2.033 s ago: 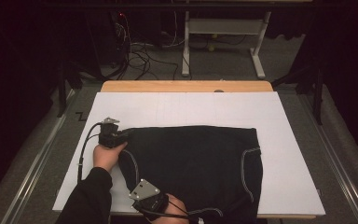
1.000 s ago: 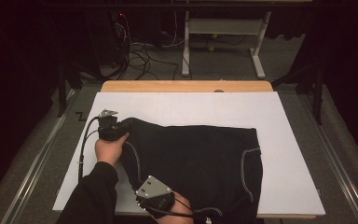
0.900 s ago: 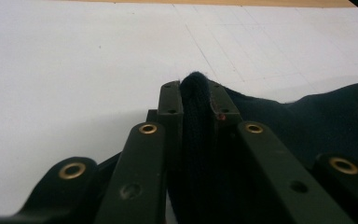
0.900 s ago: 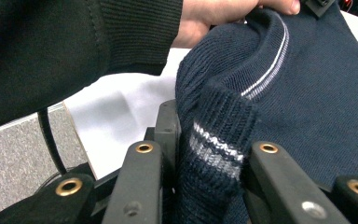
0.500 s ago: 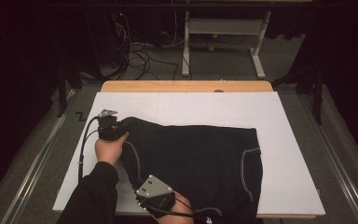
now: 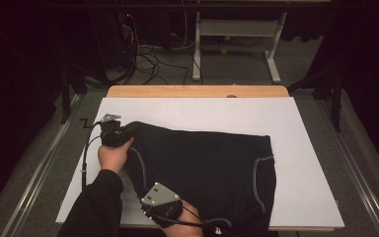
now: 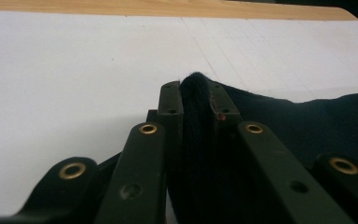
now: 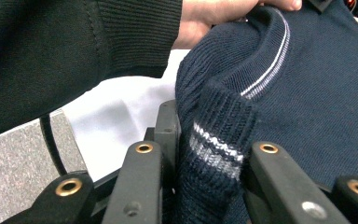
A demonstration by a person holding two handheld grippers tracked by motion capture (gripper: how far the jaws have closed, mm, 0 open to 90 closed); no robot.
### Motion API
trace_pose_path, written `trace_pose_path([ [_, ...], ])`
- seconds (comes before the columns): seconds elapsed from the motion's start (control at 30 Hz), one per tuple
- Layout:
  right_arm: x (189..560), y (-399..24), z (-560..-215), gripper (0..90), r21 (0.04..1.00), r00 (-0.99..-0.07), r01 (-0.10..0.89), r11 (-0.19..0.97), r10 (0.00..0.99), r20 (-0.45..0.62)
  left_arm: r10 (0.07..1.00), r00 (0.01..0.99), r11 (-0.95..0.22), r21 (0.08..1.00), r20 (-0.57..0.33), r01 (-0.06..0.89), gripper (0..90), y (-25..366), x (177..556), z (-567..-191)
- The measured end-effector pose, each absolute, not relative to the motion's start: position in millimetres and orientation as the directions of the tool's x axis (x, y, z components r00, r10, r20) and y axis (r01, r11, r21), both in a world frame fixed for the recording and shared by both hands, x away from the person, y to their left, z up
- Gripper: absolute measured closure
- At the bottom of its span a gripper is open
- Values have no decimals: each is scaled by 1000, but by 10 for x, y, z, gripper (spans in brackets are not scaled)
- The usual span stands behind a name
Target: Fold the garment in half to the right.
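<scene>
1. Sweater point(image 6: 202, 173) lies spread on the white board point(image 6: 306, 148), dark navy knit, its long axis running across the table from the person's left toward the right; one end droops over the near edge
2. Left gripper point(image 6: 123, 132) sits at the sweater's far-left corner; in the left gripper view its jaws are pressed onto a bunched fold of knit point(image 7: 196, 116), which stands up between them
3. Right gripper point(image 6: 165, 210) is at the near edge, just beside the person's body; in the right gripper view its jaws pinch a ribbed hem with pale stripes point(image 8: 214, 149)
4. Both grips are on the left end of the garment, one far and one near, so all the loose cloth lies to the right of the fingers; any pull, lift or fold would, I judge, carry that edge rightward over the body
5. Left hand point(image 6: 112, 155) is the nearer one to the far edge of the board; the right hand point(image 6: 190, 222) is nearer the table's front
6. Pale piping curves down the right part of the cloth point(image 6: 256, 182)
7. No brand, label or readable writing shows on the sweater, board or grippers
</scene>
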State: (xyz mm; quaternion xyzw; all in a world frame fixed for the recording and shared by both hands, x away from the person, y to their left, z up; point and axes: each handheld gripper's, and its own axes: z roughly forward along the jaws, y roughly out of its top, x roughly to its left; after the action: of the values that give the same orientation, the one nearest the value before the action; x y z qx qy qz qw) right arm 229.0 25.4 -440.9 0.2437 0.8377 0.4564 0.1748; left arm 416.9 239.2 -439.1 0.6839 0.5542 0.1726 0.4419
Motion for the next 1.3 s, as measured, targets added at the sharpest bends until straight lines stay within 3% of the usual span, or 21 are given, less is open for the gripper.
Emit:
trace_pose_path([
  [0.8, 2340, 905, -4309, 740, 869, -864, 216, 444, 503, -42, 951, 213, 55, 800, -224, 598, 747, 3244, 3968, -4201],
  [1.1, 2321, 806, -4276, 740, 878, -856, 223, 424, 515, -32, 964, 190, 31, 789, -186, 614, 748, 3067, 3968, -4101],
  [1.3, 2306, 570, -4223, 740, 891, -840, 226, 393, 542, -27, 962, 231, -19, 809, -145, 587, 747, 2792, 3976, -3936],
])
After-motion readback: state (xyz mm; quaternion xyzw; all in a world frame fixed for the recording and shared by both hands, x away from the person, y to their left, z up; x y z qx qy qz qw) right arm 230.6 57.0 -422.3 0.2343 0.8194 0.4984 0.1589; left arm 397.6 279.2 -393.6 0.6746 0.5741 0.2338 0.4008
